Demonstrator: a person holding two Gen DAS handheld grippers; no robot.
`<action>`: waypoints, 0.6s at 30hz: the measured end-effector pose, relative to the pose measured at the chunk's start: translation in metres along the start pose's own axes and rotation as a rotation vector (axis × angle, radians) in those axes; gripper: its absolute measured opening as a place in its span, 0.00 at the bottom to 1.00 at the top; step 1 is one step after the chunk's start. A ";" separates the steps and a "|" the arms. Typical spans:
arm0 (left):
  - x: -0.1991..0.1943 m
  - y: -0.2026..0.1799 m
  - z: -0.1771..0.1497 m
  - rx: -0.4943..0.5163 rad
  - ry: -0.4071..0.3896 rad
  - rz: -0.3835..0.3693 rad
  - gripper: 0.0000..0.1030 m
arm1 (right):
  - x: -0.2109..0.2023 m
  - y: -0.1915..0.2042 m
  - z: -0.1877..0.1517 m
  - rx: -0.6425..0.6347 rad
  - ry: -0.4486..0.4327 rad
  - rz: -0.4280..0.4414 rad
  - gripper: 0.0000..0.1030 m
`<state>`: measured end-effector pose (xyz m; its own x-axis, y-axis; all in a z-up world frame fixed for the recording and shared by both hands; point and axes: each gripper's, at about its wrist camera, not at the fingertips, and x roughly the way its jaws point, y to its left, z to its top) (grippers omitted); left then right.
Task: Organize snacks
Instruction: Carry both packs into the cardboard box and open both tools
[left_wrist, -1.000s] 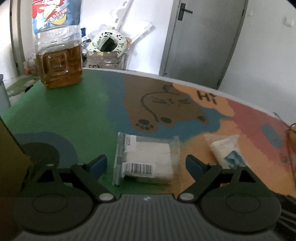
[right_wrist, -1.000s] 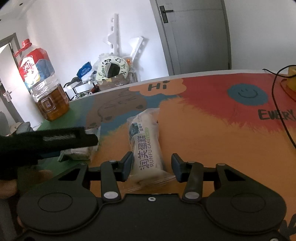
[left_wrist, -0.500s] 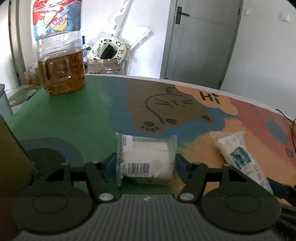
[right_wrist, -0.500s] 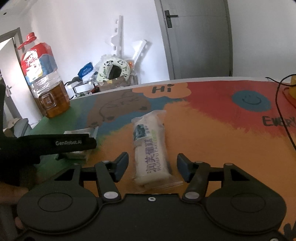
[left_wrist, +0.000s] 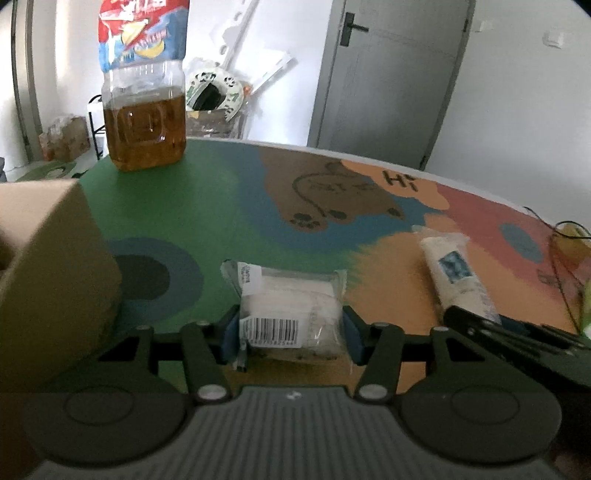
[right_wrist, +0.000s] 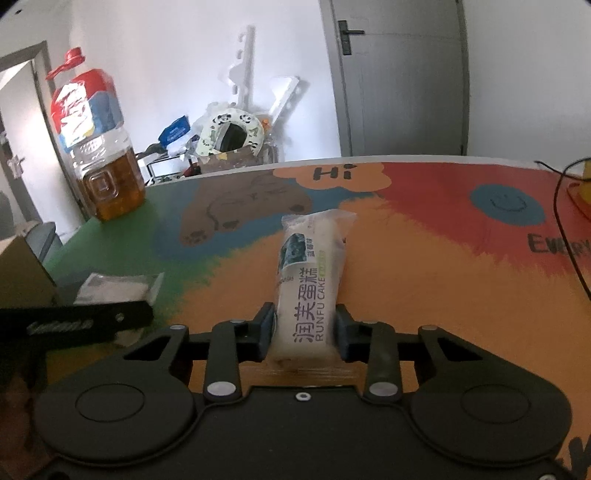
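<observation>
My left gripper (left_wrist: 290, 338) is shut on a clear-wrapped white snack pack (left_wrist: 291, 306) with a barcode, held just above the colourful table mat (left_wrist: 221, 206). My right gripper (right_wrist: 304, 334) is shut on a long white Runfu cake pack (right_wrist: 308, 280) that points away from me. The cake pack also shows at the right of the left wrist view (left_wrist: 456, 277), and the barcode pack at the left of the right wrist view (right_wrist: 118, 288). A brown cardboard box (left_wrist: 48, 280) stands at the left, close to my left gripper.
A large bottle of amber oil (left_wrist: 144, 110) stands at the mat's far left corner; it also shows in the right wrist view (right_wrist: 99, 151). A black cable (right_wrist: 565, 229) runs along the right side. Clutter and a grey door (left_wrist: 388, 81) lie beyond the table.
Both grippers have closed from open onto their packs. Both views have risen and pulled back a little, and the cardboard box has come into the left wrist view.
</observation>
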<state>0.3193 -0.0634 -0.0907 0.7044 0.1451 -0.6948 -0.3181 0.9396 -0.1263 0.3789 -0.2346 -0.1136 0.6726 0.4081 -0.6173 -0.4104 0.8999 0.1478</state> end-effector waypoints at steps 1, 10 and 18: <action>-0.005 0.001 0.000 -0.003 -0.004 -0.009 0.53 | -0.001 0.000 0.001 0.010 0.003 0.002 0.32; -0.050 0.013 0.001 -0.007 -0.053 -0.056 0.53 | -0.027 0.016 -0.008 0.068 -0.011 0.037 0.30; -0.091 0.027 0.009 -0.028 -0.113 -0.105 0.53 | -0.062 0.044 0.001 0.079 -0.085 0.066 0.30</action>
<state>0.2526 -0.0479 -0.0247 0.8009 0.0822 -0.5932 -0.2557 0.9426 -0.2146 0.3200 -0.2206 -0.0677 0.6971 0.4752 -0.5369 -0.4076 0.8787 0.2485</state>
